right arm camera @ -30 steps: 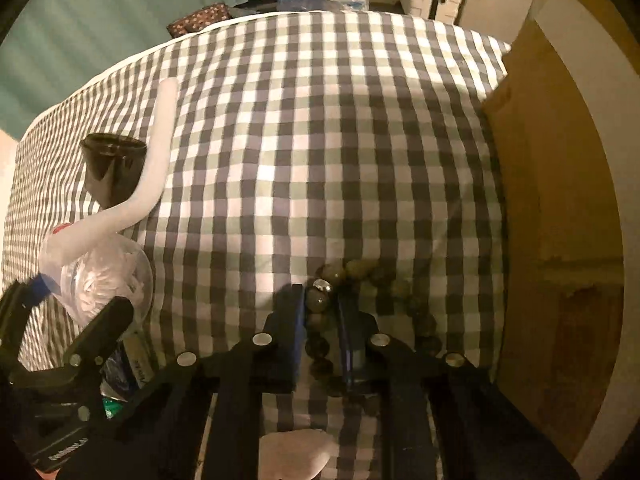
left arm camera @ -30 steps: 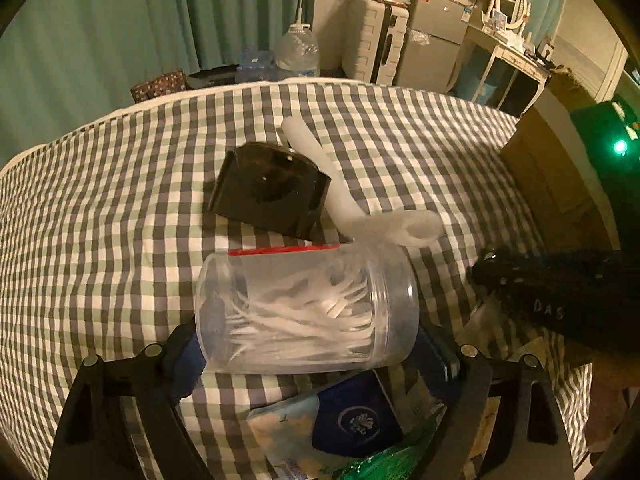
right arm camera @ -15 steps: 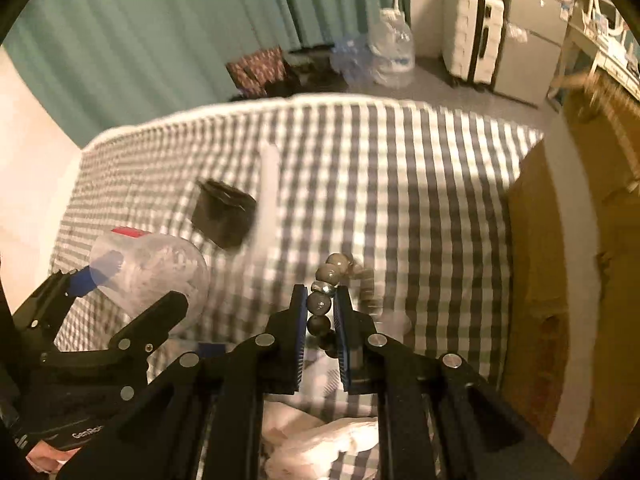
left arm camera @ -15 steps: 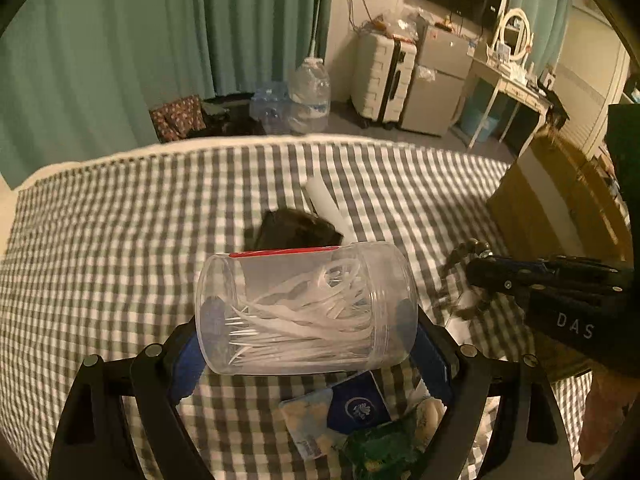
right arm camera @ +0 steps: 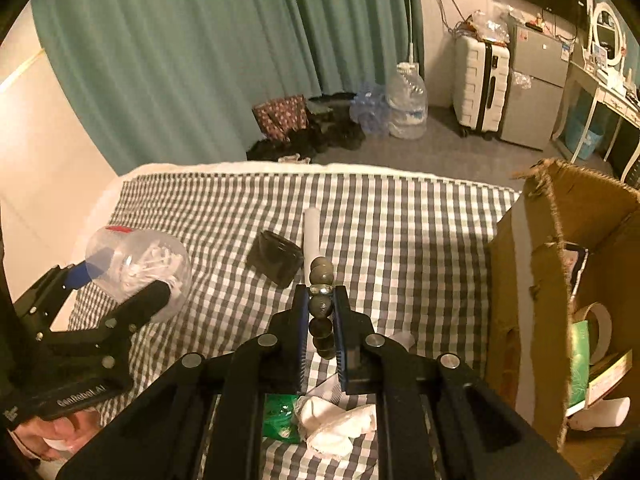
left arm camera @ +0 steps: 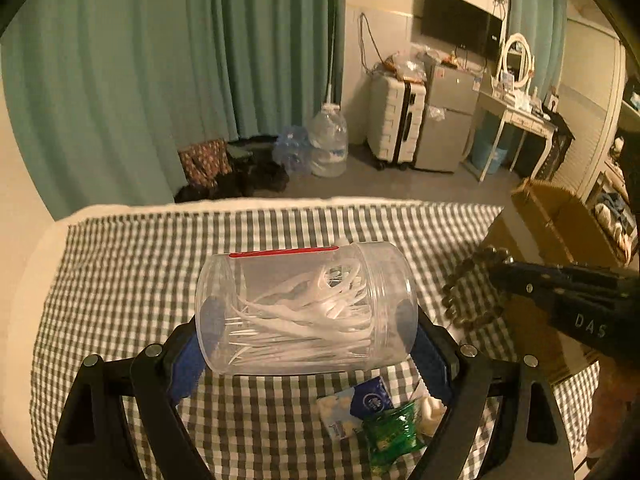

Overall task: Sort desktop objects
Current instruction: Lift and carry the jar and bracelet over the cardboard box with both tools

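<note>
My left gripper (left arm camera: pixel 308 320) is shut on a clear plastic jar of white floss picks (left arm camera: pixel 304 306) with a red label, held sideways well above the checked table. The jar also shows in the right wrist view (right arm camera: pixel 138 270). My right gripper (right arm camera: pixel 321 308) is shut on a bracelet of dark round beads (right arm camera: pixel 321 280), lifted above the table; the bracelet hangs at the right in the left wrist view (left arm camera: pixel 470 296). A cardboard box (right arm camera: pixel 560 280) stands at the table's right side.
On the checked cloth (right arm camera: pixel 400 220) lie a black case (right arm camera: pixel 276 258), a white tube (right arm camera: pixel 312 232), a green packet (left arm camera: pixel 390 434), a blue-and-white packet (left arm camera: pixel 356 404) and crumpled white tissue (right arm camera: pixel 336 420). The box holds a tape roll (right arm camera: pixel 596 328) and a green package.
Both grippers have risen well above the table with the jar and the bracelet still held. The views now tilt up toward the curtain and room.
</note>
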`<state>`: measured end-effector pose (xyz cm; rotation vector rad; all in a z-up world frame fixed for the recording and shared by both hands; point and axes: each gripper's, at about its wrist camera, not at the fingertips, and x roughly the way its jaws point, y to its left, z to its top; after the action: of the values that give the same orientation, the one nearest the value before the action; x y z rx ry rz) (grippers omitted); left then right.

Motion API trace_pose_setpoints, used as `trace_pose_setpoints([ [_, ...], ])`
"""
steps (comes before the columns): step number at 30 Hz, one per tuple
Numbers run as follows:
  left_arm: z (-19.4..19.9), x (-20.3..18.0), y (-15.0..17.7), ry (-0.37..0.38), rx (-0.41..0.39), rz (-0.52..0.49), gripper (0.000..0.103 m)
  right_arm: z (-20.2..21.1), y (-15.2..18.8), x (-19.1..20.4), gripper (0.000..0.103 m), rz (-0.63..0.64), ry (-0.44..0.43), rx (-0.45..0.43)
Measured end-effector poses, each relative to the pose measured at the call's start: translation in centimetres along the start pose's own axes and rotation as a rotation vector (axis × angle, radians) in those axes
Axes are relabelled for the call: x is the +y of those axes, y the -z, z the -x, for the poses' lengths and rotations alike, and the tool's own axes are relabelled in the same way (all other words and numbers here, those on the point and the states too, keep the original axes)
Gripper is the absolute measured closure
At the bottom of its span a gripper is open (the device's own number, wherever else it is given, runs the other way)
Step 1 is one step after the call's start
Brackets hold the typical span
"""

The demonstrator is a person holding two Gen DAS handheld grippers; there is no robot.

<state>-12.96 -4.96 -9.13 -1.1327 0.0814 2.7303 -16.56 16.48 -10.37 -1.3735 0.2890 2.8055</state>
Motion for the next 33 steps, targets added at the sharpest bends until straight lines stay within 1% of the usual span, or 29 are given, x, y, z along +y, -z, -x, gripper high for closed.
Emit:
trace_pose_setpoints([
  [6,3.3,-0.7,-1.2,-0.006,-0.061,-0.008,0.014,3.1,-0.2,0.2,0.092,0.011,0.006,-0.064],
  [9,4.6,-0.5,-2.2,-0.013,-0.084,0.012,0.014,5.1,-0.9,0.6,0.092,0.022,0.009,-0.09],
  [12,6.3,-0.2,-3.4,-0.014,-0.111,0.049,0.014,7.4,-1.8,1.1,0.092,0.034,0.006,-0.12],
  [16,8.9,-0.4,-5.1,-0.025,-0.156,0.04,0.014,11.3,-2.8,2.4,0.092,0.056,-0.011,-0.165],
  [17,9.7,-0.2,-5.6,-0.029,-0.173,0.036,0.014,12.2,-2.6,2.4,0.092,0.062,-0.011,-0.172],
  [20,11.6,0.1,-6.8,-0.034,-0.202,0.051,0.014,14.8,-3.1,2.7,0.092,0.073,-0.015,-0.201],
  [22,12.6,0.5,-7.8,-0.033,-0.215,0.07,0.014,16.2,-3.6,2.9,0.092,0.077,-0.004,-0.218],
  [28,15.9,0.5,-11.4,-0.041,-0.3,0.103,0.014,21.0,-6.0,2.5,0.092,0.081,0.04,-0.273],
  [31,16.5,-0.4,-13.4,-0.037,-0.337,0.091,0.014,23.0,-7.2,1.9,0.092,0.071,0.057,-0.271],
  [33,16.6,-0.9,-14.2,-0.018,-0.359,0.104,0.014,24.1,-7.7,1.5,0.092,0.075,0.07,-0.275],
])
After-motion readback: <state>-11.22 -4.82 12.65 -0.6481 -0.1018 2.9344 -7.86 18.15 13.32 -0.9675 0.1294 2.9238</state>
